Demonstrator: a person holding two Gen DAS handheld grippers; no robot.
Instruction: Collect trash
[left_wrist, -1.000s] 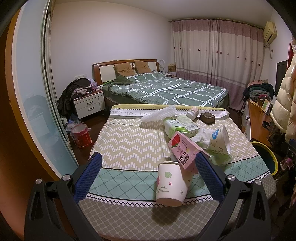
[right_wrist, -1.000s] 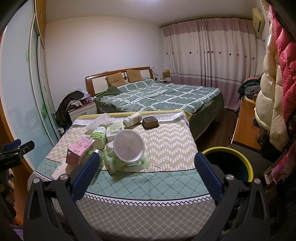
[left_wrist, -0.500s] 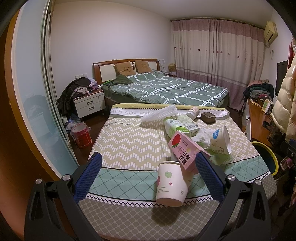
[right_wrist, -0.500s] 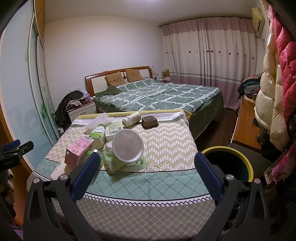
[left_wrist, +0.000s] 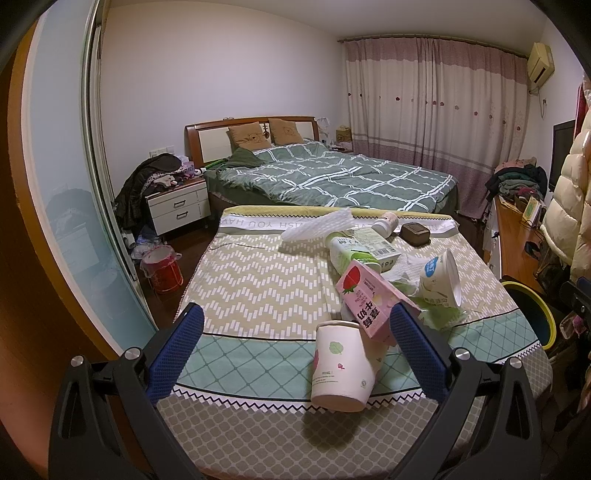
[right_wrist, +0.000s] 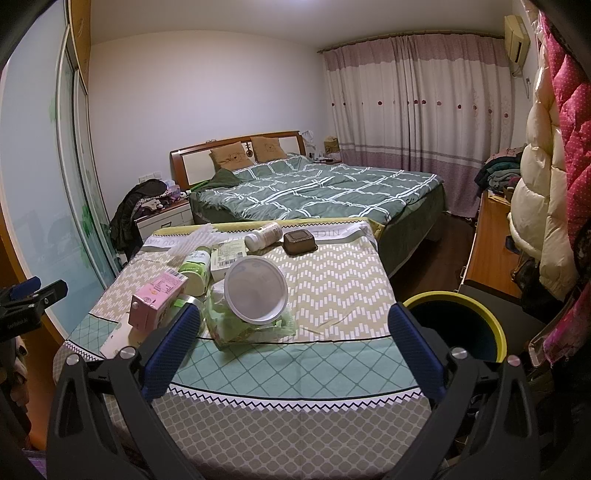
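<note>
Left wrist view: my left gripper hovers over the near edge of the table, jaws spread wide and holding nothing. Just beyond them, a white paper cup stands near the edge with a pink milk carton leaning on its rim. Behind lie a green bottle, a tipped yogurt cup and crumpled wrappers. I judge that nudging the paper cup could topple the carton or push the cup off the edge.

Right wrist view: my right gripper also hovers wide open and empty. The tipped yogurt cup faces me, resting on a green wrapper in the middle of the table. A yellow-rimmed bin sits on the floor to the right, close to the table. Thin wrappers may slip from the jaws on the way there.
</note>
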